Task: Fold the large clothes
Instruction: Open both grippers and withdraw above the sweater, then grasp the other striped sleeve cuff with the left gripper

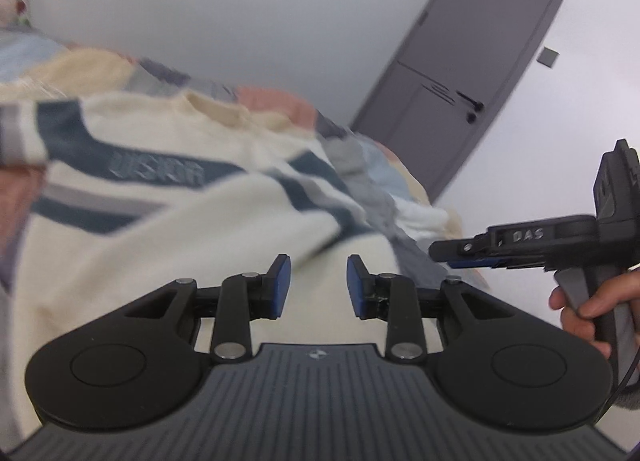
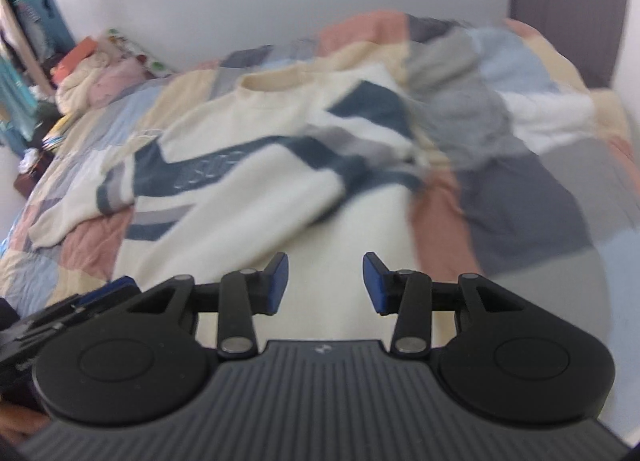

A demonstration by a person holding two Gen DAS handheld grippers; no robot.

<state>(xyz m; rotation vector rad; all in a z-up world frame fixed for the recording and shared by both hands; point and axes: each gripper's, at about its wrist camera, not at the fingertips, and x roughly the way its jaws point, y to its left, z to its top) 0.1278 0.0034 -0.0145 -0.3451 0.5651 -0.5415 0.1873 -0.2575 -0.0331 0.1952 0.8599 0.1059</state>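
The sweater [image 2: 256, 165] lies on the patchwork quilt [image 2: 520, 197], one sleeve crossed over its chest. Left gripper [image 1: 317, 285] and right gripper [image 2: 325, 283] hover above, jaws apart, empty. Likely between folds; next, grasp the spread left sleeve.

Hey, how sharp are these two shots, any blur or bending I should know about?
Left wrist view: the sweater is smeared by motion blur, the left gripper is crisp, and the door bows from fisheye. Right wrist view: the quilt and sweater are blurred, the right gripper is sharp; lighting is soft, without glare.
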